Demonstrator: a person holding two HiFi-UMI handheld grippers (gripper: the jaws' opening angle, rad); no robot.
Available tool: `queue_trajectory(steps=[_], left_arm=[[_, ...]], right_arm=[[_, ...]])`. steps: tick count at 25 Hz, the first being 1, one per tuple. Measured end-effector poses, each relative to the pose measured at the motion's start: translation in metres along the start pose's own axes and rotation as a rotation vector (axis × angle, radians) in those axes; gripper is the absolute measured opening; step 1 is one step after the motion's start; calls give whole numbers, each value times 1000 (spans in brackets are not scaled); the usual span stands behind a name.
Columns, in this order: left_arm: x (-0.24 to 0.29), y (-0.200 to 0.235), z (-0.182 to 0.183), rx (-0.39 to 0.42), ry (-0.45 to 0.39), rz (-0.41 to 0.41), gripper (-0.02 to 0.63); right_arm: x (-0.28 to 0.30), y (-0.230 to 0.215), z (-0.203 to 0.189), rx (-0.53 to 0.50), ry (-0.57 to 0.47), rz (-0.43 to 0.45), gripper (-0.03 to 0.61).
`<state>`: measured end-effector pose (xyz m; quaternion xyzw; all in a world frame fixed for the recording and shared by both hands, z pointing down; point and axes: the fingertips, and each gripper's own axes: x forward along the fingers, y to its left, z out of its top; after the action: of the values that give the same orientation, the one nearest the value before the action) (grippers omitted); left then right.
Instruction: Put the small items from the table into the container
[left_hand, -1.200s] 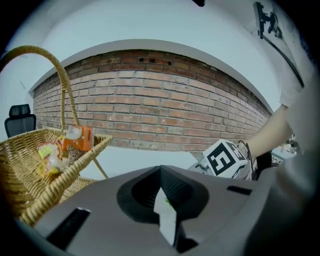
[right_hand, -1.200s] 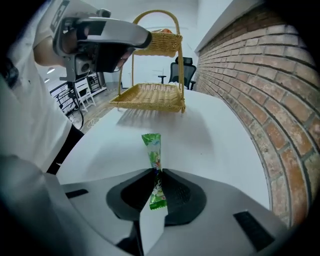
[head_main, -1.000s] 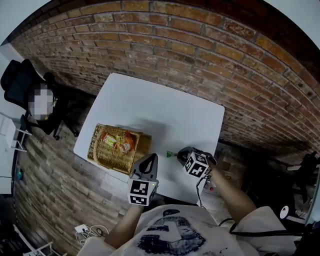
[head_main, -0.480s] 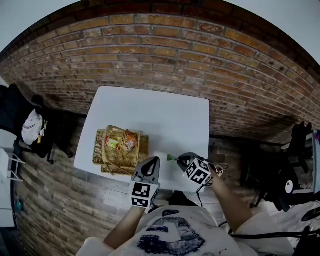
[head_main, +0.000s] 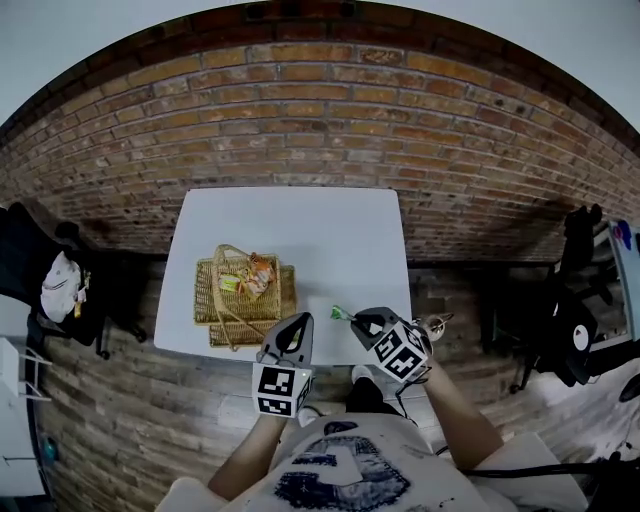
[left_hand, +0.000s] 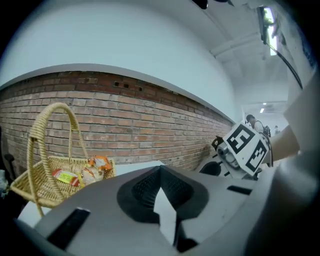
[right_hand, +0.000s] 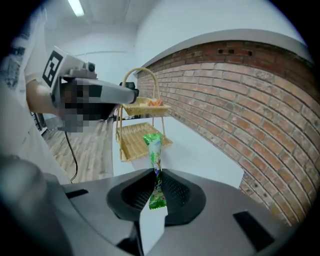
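Nearest, in the right gripper view: right gripper (right_hand: 156, 175) clamped on the lower part of a slim green packet (right_hand: 154, 150), with the upper end clear above the pads. Appeared in the head view only as a green speck at the jaw tips, above the near right part of the white table (head_main: 330, 230); grip not readable there. Likewise, in the left gripper view: left gripper (left_hand: 160, 172) closed, pads together, nothing between them. Beyond, wicker basket (head_main: 208, 300) on the table's left part, well apart from the green packet. Revealed, in the left gripper view alone, the tall arched handle (left_hand: 50, 115) in profile and orange and yellow snack packets (left_hand: 82, 172) inside; looked flattened from above in the head view. Farthest, brick wall (head_main: 320, 110). Against the head view one second earlier: table squared up in frame rather than tilted, both grippers shifted, green packet kept at the right jaw tips, basket unmoved on the table.
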<state>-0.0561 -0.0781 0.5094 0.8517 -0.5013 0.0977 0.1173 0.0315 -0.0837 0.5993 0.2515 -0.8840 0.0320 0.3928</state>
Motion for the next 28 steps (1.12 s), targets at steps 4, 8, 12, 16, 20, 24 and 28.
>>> queue_trajectory(steps=[4,8,12,16,20,24,28], left_arm=[[-27,8,8,26,-27,10,46],[-57,20,12,49,-46,33,46],[-83,30,12,56,-61,61,46],[-103,39,13,56,-80,85,46],[-121,47,15,55,-101,106,46],[-138,55,20,48,-128,129,46],[-151,63,20,41,-140,148,46]], right_arm=[[-18,17,26,60,-75,-45,64],[-29,37,47,109,-131,-70,64],[-40,52,65,179,-190,-98,63],[-50,59,86,219,-259,-138,63],[-56,67,109,235,-315,-157,63],[-61,78,129,244,-351,-151,63],[-57,87,143,245,-360,-129,63]])
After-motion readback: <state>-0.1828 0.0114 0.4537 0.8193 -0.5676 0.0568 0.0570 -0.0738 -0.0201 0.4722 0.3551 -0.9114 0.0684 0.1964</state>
